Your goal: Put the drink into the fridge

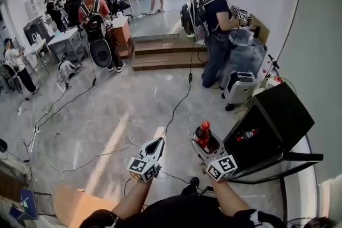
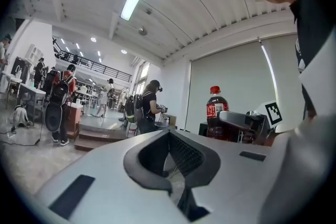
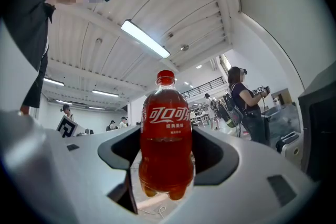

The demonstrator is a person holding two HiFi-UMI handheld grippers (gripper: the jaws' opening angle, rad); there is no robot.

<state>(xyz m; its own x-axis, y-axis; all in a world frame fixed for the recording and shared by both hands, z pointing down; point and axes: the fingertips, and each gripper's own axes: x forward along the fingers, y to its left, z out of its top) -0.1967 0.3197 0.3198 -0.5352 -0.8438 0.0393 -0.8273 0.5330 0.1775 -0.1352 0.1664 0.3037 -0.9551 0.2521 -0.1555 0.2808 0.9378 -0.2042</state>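
My right gripper (image 1: 206, 139) is shut on a drink bottle (image 1: 203, 132) with a red cap and dark red liquid, held upright at mid-body. In the right gripper view the bottle (image 3: 166, 144) fills the gap between the jaws of the right gripper (image 3: 166, 168). A black fridge (image 1: 272, 117) stands just right of it, tilted in view, with a small bottle showing in its dark front; its edge (image 3: 321, 128) also shows at the right. My left gripper (image 1: 158, 142) is held left of the bottle, shut and holding nothing. From the left gripper (image 2: 170, 136) the bottle (image 2: 216, 113) appears to the right.
Cables (image 1: 176, 109) trail across the grey floor ahead. A person with a backpack (image 1: 216, 18) stands at a counter beyond a white appliance (image 1: 239, 88). Wooden steps (image 1: 165, 53) lie further back. Several people and tables (image 1: 64, 37) occupy the left.
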